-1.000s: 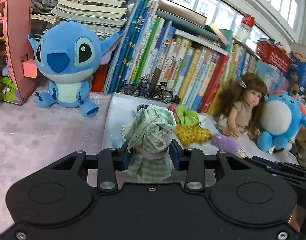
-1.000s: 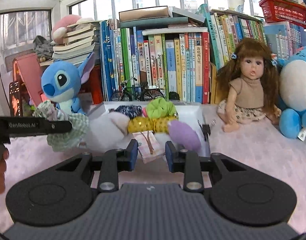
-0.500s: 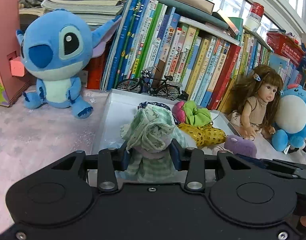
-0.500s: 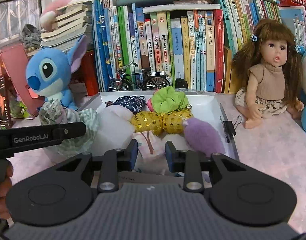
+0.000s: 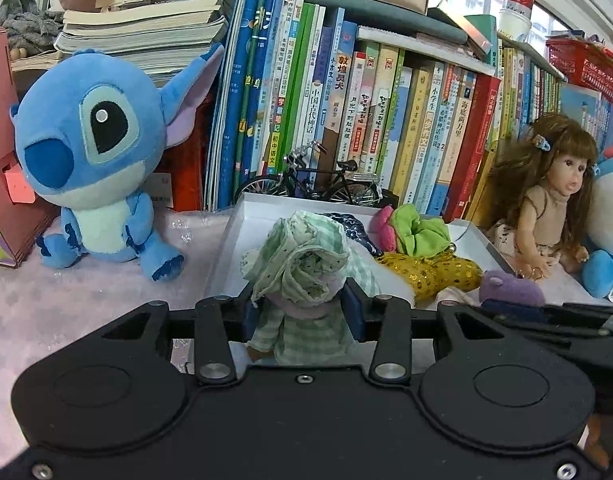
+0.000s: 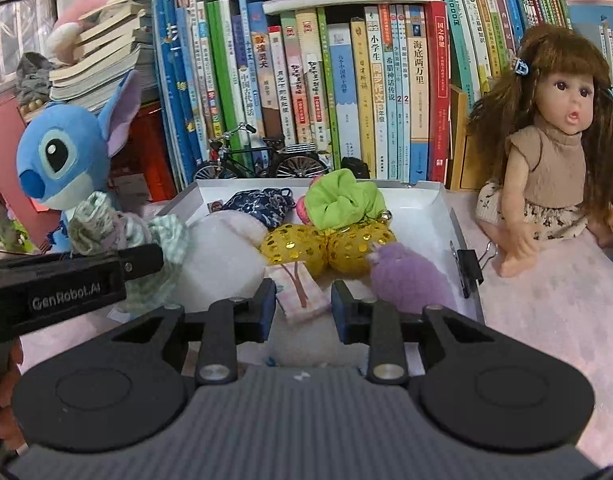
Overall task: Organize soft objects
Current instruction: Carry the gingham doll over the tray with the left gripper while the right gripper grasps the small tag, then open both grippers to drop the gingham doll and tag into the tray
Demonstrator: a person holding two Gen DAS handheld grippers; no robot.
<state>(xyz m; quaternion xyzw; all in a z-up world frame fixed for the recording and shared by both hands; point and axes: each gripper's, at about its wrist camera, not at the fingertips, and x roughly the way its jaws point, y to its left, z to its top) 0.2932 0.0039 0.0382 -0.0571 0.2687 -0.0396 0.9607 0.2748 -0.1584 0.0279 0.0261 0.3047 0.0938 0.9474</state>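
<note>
At the far left a blue plush alien toy with big ears (image 5: 94, 156) sits on the pink tabletop (image 5: 66, 304), well apart from the shallow white tray (image 6: 442, 200) that stands before a row of upright books (image 5: 346, 112). The left tool (image 5: 302, 312) grips a bunched green-checked cloth bundle (image 5: 302, 264) between its blue pads — its jaws have just been opening a little, yet the bundle still sits pressed between them, held over the tray's near left corner. In the tray lie a dark blue patterned pouch (image 6: 262, 206), a fluffy white plush (image 6: 222, 256), a lime green scrunchie (image 6: 342, 200), two yellow sequinned cushions (image 6: 330, 246) side by side, and a furry purple toy (image 6: 406, 276) near the right wall. The right tool (image 6: 302, 304) is clenched on a small pink-and-white fabric piece with a brown branch mark (image 6: 300, 290), just in front of the yellow cushions. A black binder clip (image 6: 468, 270) bites the tray's right rim, and beside it a long-haired doll in a beige top (image 6: 546, 160) sits on the tabletop.
</note>
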